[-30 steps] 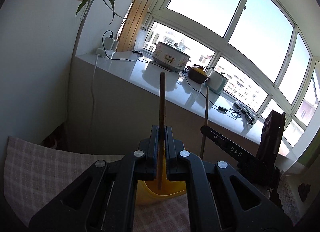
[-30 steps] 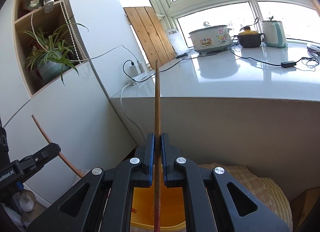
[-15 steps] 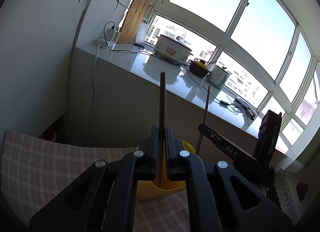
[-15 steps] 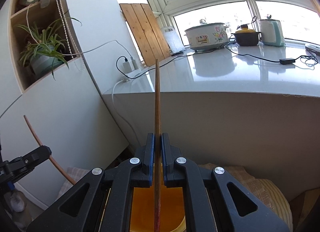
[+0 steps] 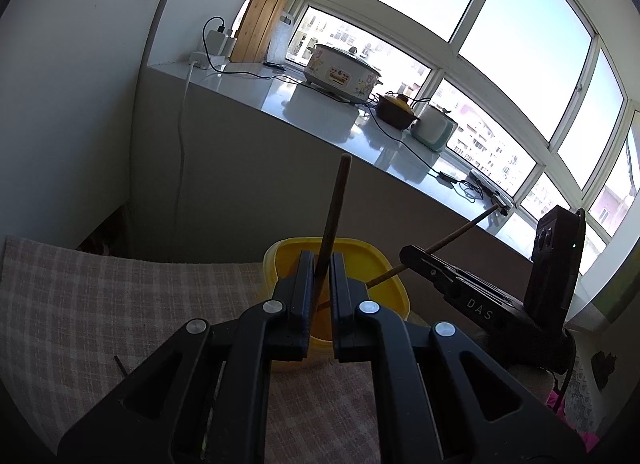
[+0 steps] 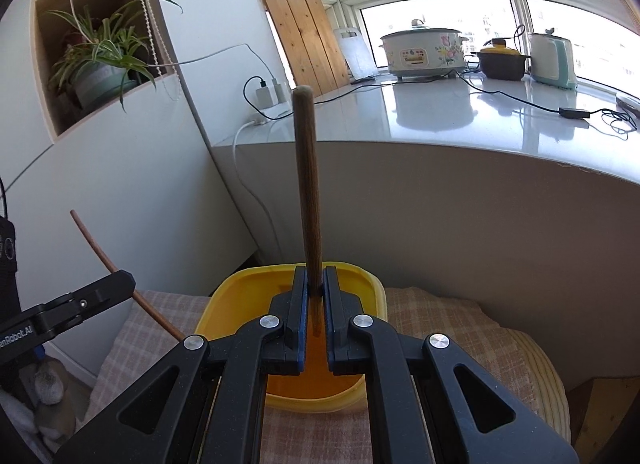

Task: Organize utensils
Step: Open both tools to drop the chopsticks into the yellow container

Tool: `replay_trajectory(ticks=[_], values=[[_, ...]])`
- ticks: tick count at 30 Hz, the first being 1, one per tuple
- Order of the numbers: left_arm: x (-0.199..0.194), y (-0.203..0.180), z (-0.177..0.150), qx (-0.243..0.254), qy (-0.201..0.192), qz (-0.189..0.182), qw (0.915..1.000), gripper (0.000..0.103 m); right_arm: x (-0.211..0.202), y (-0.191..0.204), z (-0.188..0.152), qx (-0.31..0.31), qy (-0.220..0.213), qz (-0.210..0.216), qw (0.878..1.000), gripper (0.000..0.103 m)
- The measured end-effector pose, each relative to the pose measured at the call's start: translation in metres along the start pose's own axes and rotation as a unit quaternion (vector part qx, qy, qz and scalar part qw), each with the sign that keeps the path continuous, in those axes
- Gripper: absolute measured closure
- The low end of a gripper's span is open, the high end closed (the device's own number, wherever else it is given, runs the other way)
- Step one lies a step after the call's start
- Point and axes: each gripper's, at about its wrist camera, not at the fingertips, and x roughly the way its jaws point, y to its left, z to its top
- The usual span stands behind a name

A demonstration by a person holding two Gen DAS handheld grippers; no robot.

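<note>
**A:** You've got one wooden chopstick in each hand, both over the yellow container [image 6: 370, 288] on the checked cloth [image 5: 120, 304]. How do you want to finish the drop?

**B:** Get both lower tips well inside the rim before you let go. The stick in your left hand-held gripper [image 5: 318, 268] leans slightly right, so straighten it or it may tip out over the right-hand edge. The right chopstick [image 6: 306, 192] stands close to upright; in the right wrist view it sits over the middle of the container, and that looks good to me.

**A:** And the grip itself?

**B:** Both are clamped. Your left hand-held gripper is closed on the left chopstick [image 5: 334, 216], pads pressed on either side of it, low on the stick, so most of its length rises above the jaws. Your right hand-held gripper [image 6: 316, 284] is likewise closed on its stick, blue pads pinching it near the bottom.

**A:** Release together?

**B:** I'd open one at a time. In the left wrist view the right stick slants across the container's far right rim, so the two could knock together. I can't tell whether either tip touches the container floor yet; lower gently until you feel it, then open just enough to free the stick.
</note>
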Motion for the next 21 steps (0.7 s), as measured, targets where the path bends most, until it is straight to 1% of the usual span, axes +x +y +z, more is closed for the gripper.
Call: replay_trajectory(ticks=[1, 3, 4, 6, 7, 8, 12, 14, 18, 21], values=[[-0.002, -0.001, -0.001, 0.002, 0.002, -0.001, 1.0, 0.099, -0.002, 0.0, -0.002, 0.002, -0.001, 0.002, 1.0, 0.098], [-0.007, -0.003, -0.003, 0.001, 0.001, -0.002, 1.0, 0.091, -0.006, 0.0, -0.004, 0.001, 0.0, 0.002, 1.0, 0.098], [-0.01, -0.004, -0.003, 0.002, -0.002, -0.003, 1.0, 0.083, -0.009, 0.001, -0.005, -0.001, 0.0, 0.001, 1.0, 0.096], [-0.017, -0.006, -0.006, 0.004, -0.008, -0.004, 1.0, 0.082, -0.015, 0.003, -0.006, -0.003, -0.003, -0.001, 1.0, 0.081], [-0.02, -0.007, -0.007, 0.006, -0.011, -0.004, 0.9999, 0.082, -0.02, 0.004, -0.008, -0.004, -0.008, -0.001, 1.0, 0.068], [-0.025, -0.008, -0.008, 0.007, -0.015, -0.004, 0.9999, 0.082, -0.025, 0.005, -0.009, -0.006, -0.014, -0.001, 1.0, 0.065], [-0.043, -0.006, -0.013, 0.004, -0.032, -0.005, 0.9995, 0.082, -0.04, 0.012, -0.013, -0.021, -0.027, -0.003, 0.999, 0.065], [-0.052, -0.004, -0.016, 0.008, -0.038, 0.001, 0.9992, 0.082, -0.047, 0.015, -0.016, -0.025, -0.03, 0.0, 0.999, 0.065], [-0.065, 0.002, -0.027, 0.009, -0.037, 0.012, 0.9992, 0.082, -0.056, 0.023, -0.024, -0.034, -0.029, 0.009, 0.999, 0.065], [-0.073, 0.011, -0.038, 0.012, -0.035, 0.03, 0.9989, 0.082, -0.063, 0.03, -0.032, -0.048, -0.03, 0.012, 0.998, 0.065]])
